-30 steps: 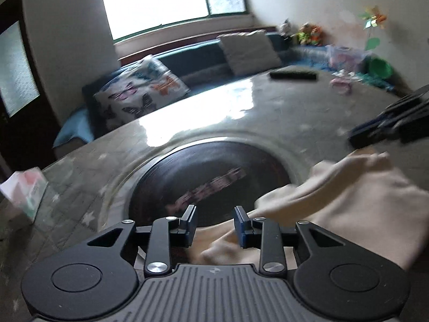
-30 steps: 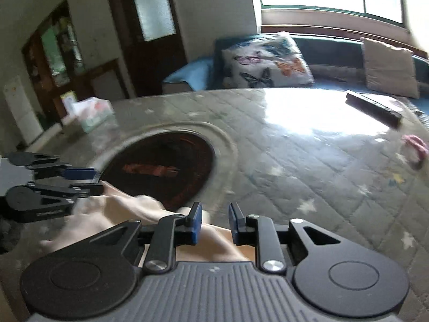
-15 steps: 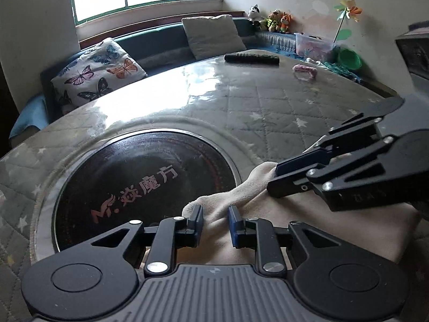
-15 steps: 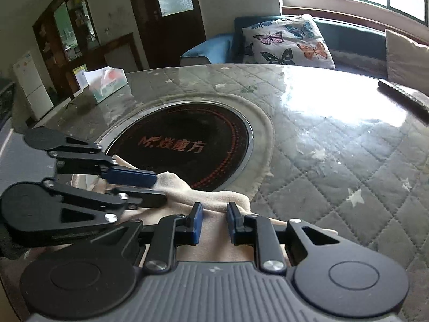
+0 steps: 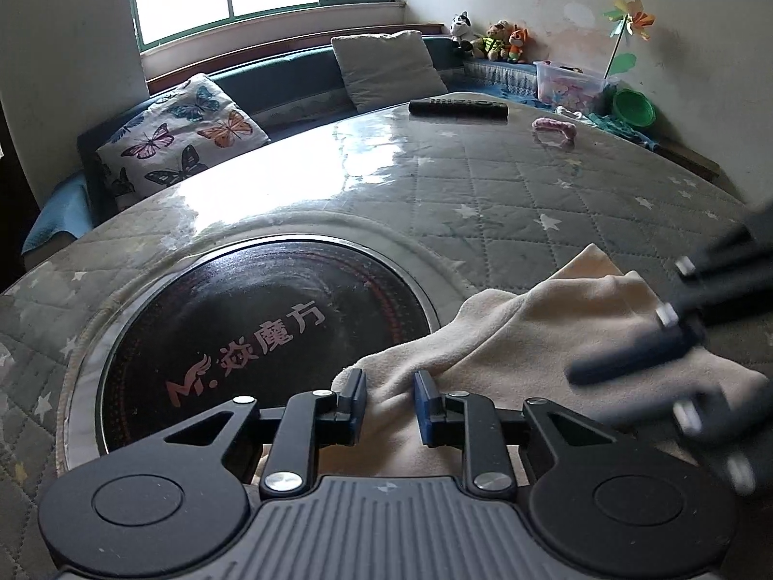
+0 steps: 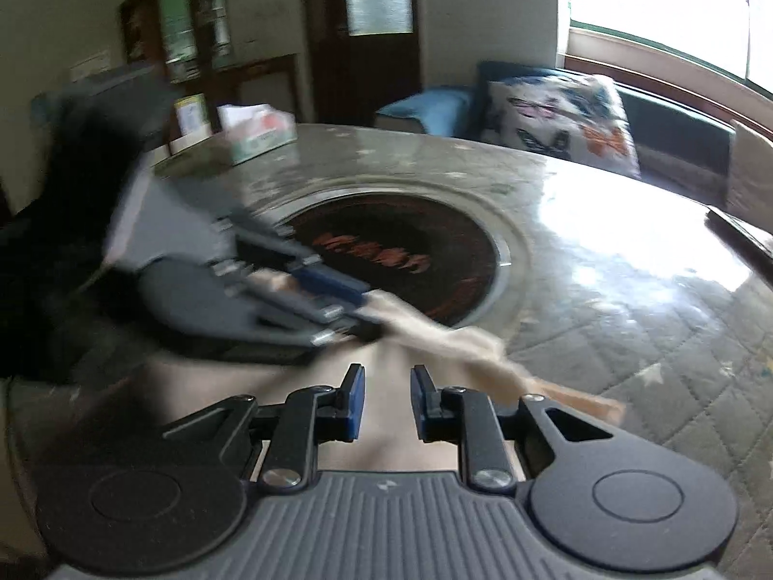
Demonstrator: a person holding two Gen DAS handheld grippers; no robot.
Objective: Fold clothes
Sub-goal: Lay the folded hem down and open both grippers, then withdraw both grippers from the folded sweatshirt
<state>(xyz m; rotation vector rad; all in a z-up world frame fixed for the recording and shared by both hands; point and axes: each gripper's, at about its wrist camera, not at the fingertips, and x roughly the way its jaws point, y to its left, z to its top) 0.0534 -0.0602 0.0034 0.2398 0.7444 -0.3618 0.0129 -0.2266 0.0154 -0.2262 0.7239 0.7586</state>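
Vs half a second ago: right tool has slid off from close beside the left tool, now blurred at 3 o'clock in the left view. Left tool jaws have just been closing, now narrow, with a ridge of cloth bunched between the pads; cannot tell if they actually pinch it. Right tool's jaws narrow too, cloth under and between them, grip unclear through blur. Cloth is cream, crumpled on the tabletop, at the 4 o'clock edge of the black disc, spreading right from the left tool. Clear bin at 1 o'clock holds pinkish items.
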